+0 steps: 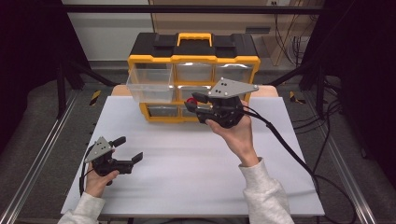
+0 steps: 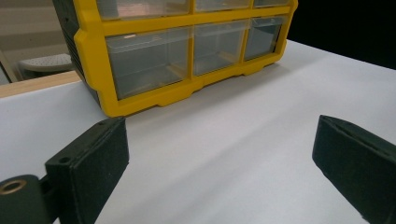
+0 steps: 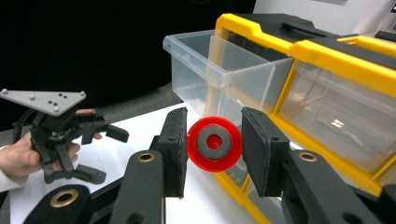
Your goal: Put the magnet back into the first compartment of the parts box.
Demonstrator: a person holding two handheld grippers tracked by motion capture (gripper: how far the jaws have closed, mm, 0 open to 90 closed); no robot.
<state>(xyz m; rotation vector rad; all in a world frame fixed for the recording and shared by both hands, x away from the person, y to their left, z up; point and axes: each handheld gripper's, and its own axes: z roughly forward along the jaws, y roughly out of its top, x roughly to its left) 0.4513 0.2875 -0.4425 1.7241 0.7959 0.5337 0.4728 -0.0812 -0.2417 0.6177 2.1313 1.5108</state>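
Nearest, the left gripper (image 1: pixel 125 150) rests low on the white table (image 1: pixel 196 186) at the near left, its jaws spread with nothing between them, likely kept out of the way. Farther in and to the right, the right gripper (image 1: pixel 193 103) is held up off the table, pinching a red wheel (image 3: pixel 214 144) by its rim so the flat face stays upright. Beyond it stands the yellow organiser (image 1: pixel 194 79), its top-left clear drawer (image 1: pixel 149 83) pulled out, seemingly to receive the wheel.

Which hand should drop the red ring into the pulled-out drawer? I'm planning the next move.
Right. The right gripper already clamps the red ring near the open drawer; the left gripper sits open, farther back on the table.
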